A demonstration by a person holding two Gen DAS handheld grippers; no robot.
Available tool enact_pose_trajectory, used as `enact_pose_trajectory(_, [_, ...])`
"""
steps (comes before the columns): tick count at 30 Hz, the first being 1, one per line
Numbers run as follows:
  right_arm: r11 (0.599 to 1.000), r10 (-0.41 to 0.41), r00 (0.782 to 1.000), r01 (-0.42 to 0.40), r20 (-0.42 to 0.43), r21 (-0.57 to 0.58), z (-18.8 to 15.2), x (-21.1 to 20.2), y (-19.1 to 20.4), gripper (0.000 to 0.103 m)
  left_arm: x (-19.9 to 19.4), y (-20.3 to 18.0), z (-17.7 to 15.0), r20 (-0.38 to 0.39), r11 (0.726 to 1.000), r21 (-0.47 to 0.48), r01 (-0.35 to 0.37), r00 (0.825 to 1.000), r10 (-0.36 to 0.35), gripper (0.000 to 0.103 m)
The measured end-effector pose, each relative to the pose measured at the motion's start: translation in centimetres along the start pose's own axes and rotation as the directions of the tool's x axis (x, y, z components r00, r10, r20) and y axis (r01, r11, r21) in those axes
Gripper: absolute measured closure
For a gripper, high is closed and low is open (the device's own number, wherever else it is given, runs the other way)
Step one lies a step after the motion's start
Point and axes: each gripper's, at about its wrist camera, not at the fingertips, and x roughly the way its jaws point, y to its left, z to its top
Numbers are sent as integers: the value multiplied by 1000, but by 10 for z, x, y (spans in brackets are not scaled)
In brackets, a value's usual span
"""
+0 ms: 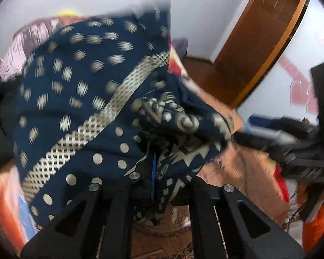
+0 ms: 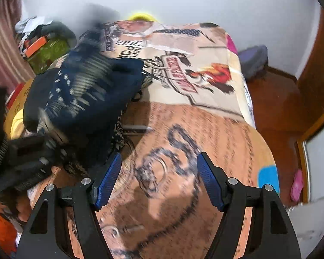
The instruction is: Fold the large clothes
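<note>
The left gripper (image 1: pixel 152 185) is clamped tight on the navy patterned garment (image 1: pixel 80 99), a bunched fold pinched between its jaws. The cloth rises from there toward twelve o'clock in the left wrist view, a cream lattice band (image 1: pixel 80 138) running diagonally across it, dots and zigzags below. It hangs lifted above the printed bedspread (image 2: pixel 205 116), blurred with motion.

From the right wrist view the garment (image 2: pixel 84 95) shows at about ten o'clock, a dark heap held up over the bed's left side. The right gripper (image 2: pixel 159 179) stands with its jaws well apart, nothing between the blue pads (image 2: pixel 107 181), only the orange-brown print of the bedspread beneath. It is just beside the hanging cloth, not touching it.

At two o'clock a brown wooden door (image 1: pixel 259 34) stands against the white wall (image 2: pixel 205 2). A green box (image 2: pixel 47 54) sits at eleven o'clock, beyond the bed.
</note>
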Motion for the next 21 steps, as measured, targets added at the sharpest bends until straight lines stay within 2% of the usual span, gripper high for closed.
enact_pose_trajectory(3, [1000, 25, 1000, -26, 18, 13, -2, -9, -2, 34, -7, -5, -7, 10, 998, 41, -50, 999, 50, 96])
enact_pose_trajectory(4, [999, 34, 999, -34, 26, 11, -1, -13, 0, 34, -12, -8, -9, 10, 996, 62, -62, 998, 62, 92])
enact_pose_trajectory(6, [999, 47, 998, -47, 43, -1, 1, -18, 4, 34, -20, -13, -11, 6, 993, 93, -74, 997, 73, 80])
enact_pose_trajectory(7, [999, 55, 997, -54, 56, -7, 3, -22, 7, 34, -26, -15, -13, 1, 993, 102, -66, 998, 67, 69])
enact_pose_trajectory(8, [998, 64, 995, -64, 70, -13, 4, -27, 10, 34, -34, -16, -15, 3, 992, 112, -51, 999, 50, 62])
enact_pose_trajectory(11, [995, 98, 990, -95, 104, -32, 10, -34, 20, 34, -56, -18, -24, 47, 987, 139, -80, 996, 75, 52])
enact_pose_trajectory(12, [988, 150, 979, -146, 139, -40, 12, -34, 24, 34, -64, -19, -26, 74, 982, 149, -115, 992, 105, 52])
enact_pose_trajectory(14, [984, 176, 972, -169, 153, -59, 19, -35, 35, 34, -76, -20, -24, 111, 974, 156, -163, 983, 147, 50])
enact_pose_trajectory(17, [977, 205, 967, -191, 153, -98, 28, -27, 54, 34, -93, -9, -25, 157, 965, 142, -219, 968, 197, 43])
enact_pose_trajectory(19, [974, 209, 967, -192, 147, -122, 32, -18, 67, 34, -100, 3, -21, 187, 957, 123, -261, 954, 236, 42])
enact_pose_trajectory(21, [972, 209, 969, -191, 134, -136, 34, -7, 76, 34, -99, 18, -11, 183, 952, 95, -291, 945, 270, 41])
